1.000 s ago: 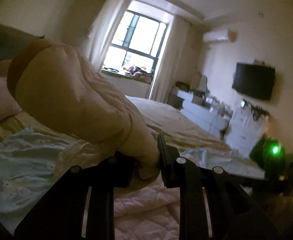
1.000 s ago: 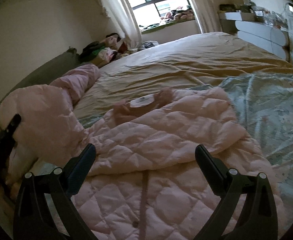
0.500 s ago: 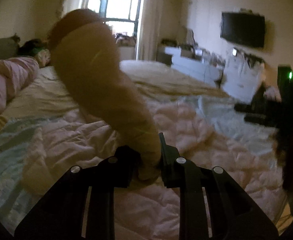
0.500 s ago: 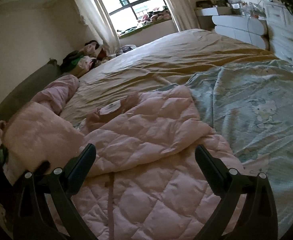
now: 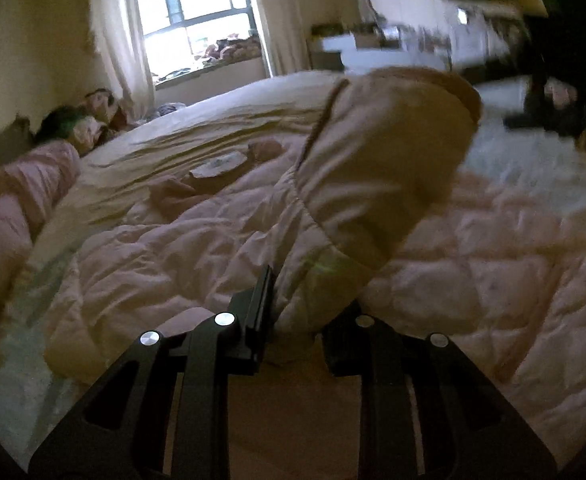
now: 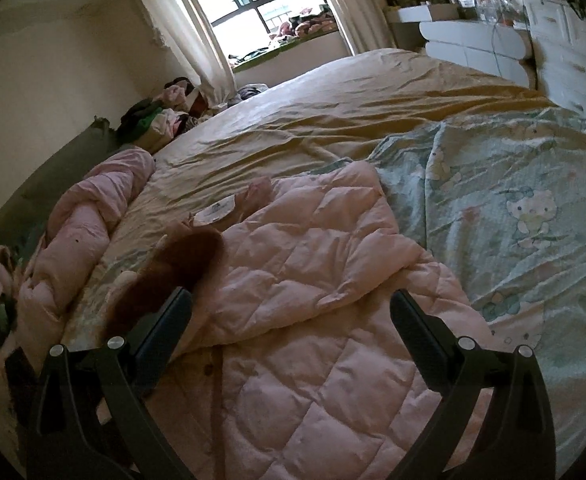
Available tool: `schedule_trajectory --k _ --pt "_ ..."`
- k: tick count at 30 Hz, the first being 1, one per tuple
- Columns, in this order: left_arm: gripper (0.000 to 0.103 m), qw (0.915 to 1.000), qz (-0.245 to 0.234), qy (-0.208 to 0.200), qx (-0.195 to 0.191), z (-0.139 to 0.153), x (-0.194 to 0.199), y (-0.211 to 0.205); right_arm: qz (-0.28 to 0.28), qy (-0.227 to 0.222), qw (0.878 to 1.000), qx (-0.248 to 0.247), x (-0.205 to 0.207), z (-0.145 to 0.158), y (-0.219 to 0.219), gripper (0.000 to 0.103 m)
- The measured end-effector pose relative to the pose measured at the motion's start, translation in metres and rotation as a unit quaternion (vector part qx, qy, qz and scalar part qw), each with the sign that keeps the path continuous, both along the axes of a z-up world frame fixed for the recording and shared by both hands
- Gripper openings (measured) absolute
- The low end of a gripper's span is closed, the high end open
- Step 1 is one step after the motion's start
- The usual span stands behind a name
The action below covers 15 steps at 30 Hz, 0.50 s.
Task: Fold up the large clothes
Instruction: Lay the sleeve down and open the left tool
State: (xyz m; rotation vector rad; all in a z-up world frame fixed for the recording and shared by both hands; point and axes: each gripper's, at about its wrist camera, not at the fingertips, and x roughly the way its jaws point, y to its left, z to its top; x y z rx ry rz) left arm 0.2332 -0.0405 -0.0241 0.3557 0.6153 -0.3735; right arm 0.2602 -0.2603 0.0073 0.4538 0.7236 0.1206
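Bedroom: left hand-held gripper (image 5: 293, 332) pinching sleeve (image 5: 373, 184)

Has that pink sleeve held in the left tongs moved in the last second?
Yes. The pink sleeve swung rightward across the window, from its left to its right, over the jacket.

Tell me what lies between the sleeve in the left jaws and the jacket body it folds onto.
Nothing visible: the left gripper holds the sleeve above the bare pink jacket on the bed.
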Motion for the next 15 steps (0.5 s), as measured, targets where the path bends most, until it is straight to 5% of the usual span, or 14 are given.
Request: schedule_trajectory --k 3,5,6,7,10,13,15 --pt "0.022 0.9997 -0.01 0.0 0.022 -0.006 -0.005 -0.008 0.001 0.008 1.0 0.011 0.002 -0.004 0.0 0.099" --pt "0.048 0.9992 -0.012 0.016 0.036 -0.008 -0.005 -0.01 0.005 0.014 1.0 0.021 0.002 -0.006 0.001 0.099" --pt "0.081 0.9985 -0.006 0.03 0.045 -0.009 -0.003 -0.01 0.007 0.016 1.0 0.025 0.003 -0.007 0.001 0.099" --pt "0.087 0.9983 0.01 0.036 0.044 -0.007 -0.003 -0.007 0.008 0.019 0.999 0.03 0.004 -0.009 0.002 0.099" --pt "0.088 0.9971 -0.003 0.073 0.02 -0.001 -0.004 0.0 0.016 0.026 0.999 0.035 0.008 -0.014 0.006 0.099" --pt "0.094 0.9977 -0.013 0.065 -0.012 0.015 -0.008 0.012 0.032 0.036 0.998 0.037 0.012 -0.019 0.016 0.099" --pt "0.094 0.9948 -0.017 0.07 -0.072 0.032 -0.008 0.031 0.044 0.047 0.996 0.054 0.015 -0.027 0.023 0.099"
